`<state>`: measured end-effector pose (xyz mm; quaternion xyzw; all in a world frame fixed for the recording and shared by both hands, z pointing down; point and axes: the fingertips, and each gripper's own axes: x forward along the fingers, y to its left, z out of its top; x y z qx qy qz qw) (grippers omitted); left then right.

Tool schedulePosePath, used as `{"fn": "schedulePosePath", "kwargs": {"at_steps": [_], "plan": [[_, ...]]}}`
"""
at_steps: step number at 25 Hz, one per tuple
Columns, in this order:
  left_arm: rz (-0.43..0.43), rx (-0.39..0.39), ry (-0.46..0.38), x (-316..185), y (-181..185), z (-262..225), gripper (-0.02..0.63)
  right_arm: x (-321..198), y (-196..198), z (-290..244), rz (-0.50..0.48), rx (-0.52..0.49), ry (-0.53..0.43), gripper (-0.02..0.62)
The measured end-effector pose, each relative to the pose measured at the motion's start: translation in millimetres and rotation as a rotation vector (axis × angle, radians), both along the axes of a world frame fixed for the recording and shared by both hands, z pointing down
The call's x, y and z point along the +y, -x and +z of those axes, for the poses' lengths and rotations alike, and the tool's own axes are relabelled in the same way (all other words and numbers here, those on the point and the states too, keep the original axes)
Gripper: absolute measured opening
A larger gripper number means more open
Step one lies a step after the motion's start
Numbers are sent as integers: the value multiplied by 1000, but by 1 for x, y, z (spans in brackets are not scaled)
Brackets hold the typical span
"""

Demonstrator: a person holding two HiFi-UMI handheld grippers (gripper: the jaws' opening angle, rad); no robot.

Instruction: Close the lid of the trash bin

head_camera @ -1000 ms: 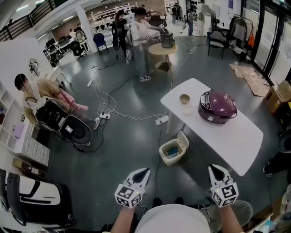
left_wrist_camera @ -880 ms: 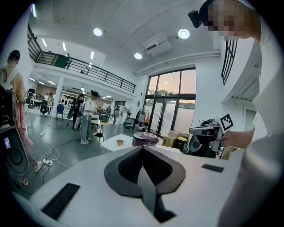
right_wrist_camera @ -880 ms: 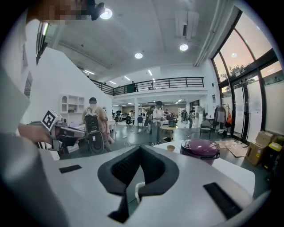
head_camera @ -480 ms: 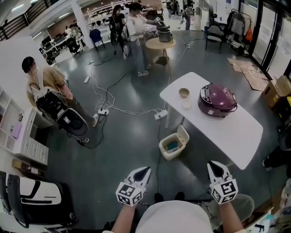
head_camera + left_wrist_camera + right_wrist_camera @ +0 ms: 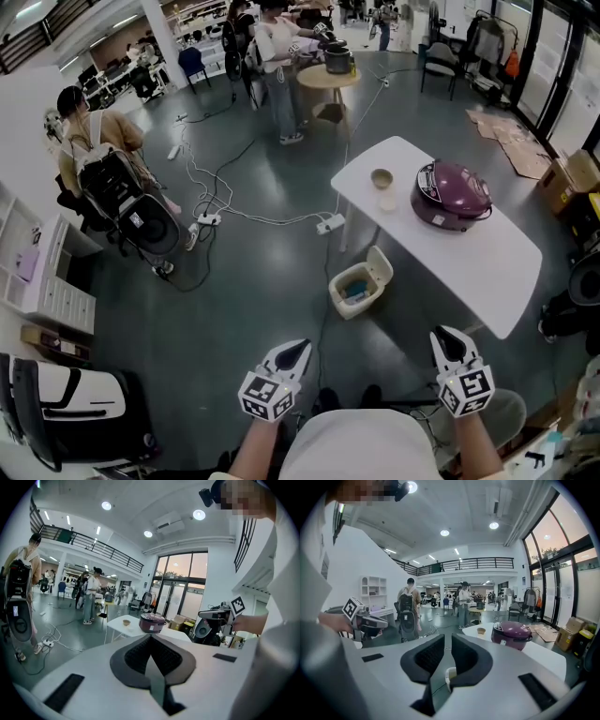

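A small cream trash bin [image 5: 354, 292] stands on the grey floor by the white table's near-left leg. Its lid [image 5: 379, 266] is tipped up and open, and something blue lies inside. Both grippers hover low in the head view, well short of the bin. My left gripper [image 5: 298, 349] is shut, its dark pads [image 5: 161, 656] meeting with nothing between them. My right gripper [image 5: 448, 336] is open. Its jaws have just been opening and hold nothing. Through their gap the bin's rim [image 5: 450, 673] shows in the right gripper view.
The white table [image 5: 487, 272] carries a purple rice cooker [image 5: 452, 195] and a small bowl [image 5: 381, 177]. Cables [image 5: 234, 211] and a power strip [image 5: 330, 223] lie on the floor beyond the bin. A person with black equipment [image 5: 112, 187] stands at the left; others stand at a round table [image 5: 323, 75].
The right gripper's jaws have parted. The bin sits slightly higher in the head view. The person at the left has shifted with the black equipment. Both grippers keep about the same place.
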<state>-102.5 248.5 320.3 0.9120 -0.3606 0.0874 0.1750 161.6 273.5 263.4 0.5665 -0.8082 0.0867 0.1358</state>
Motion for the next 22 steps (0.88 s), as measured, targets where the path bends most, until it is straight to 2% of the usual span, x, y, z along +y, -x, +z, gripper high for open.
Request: {"fn": "schedulePosePath", "kwargs": {"at_steps": [12, 22], "plan": [[63, -12, -14, 8, 27, 10, 12, 7, 29, 9, 32, 0, -1, 67], [44, -4, 4, 0, 34, 16, 12, -2, 34, 18, 32, -18, 23, 67]]}}
